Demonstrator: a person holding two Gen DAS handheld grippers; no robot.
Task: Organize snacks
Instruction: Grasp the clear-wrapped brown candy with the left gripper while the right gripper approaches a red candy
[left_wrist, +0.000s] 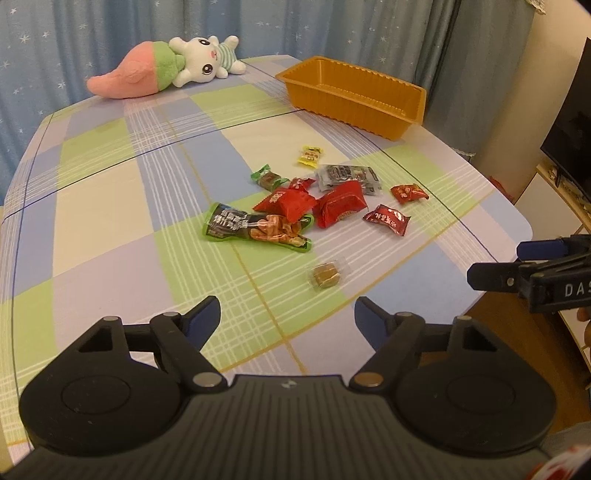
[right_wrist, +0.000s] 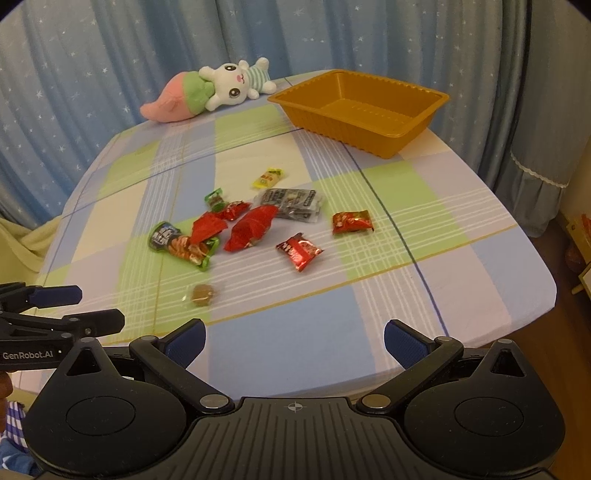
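Several snack packets lie mid-table: a green jerky pack (left_wrist: 255, 229) (right_wrist: 183, 245), red packets (left_wrist: 341, 205) (right_wrist: 251, 227), a grey pack (left_wrist: 349, 177) (right_wrist: 291, 203), a yellow candy (left_wrist: 309, 155) (right_wrist: 267, 177), and a clear-wrapped brown sweet (left_wrist: 325, 277) (right_wrist: 201, 294) nearest me. An orange tray (left_wrist: 402, 94) (right_wrist: 424, 96) stands empty at the far right. My left gripper (left_wrist: 287, 317) is open and empty above the near table edge; it also shows in the right wrist view (right_wrist: 99, 306). My right gripper (right_wrist: 294, 341) is open and empty; it also shows in the left wrist view (left_wrist: 495, 264).
A plush rabbit with a carrot (left_wrist: 166, 68) (right_wrist: 210, 90) lies at the far edge of the checked tablecloth (left_wrist: 110, 221) (right_wrist: 443, 229). Blue star curtains hang behind. A dark screen (left_wrist: 572, 129) stands to the right, off the table.
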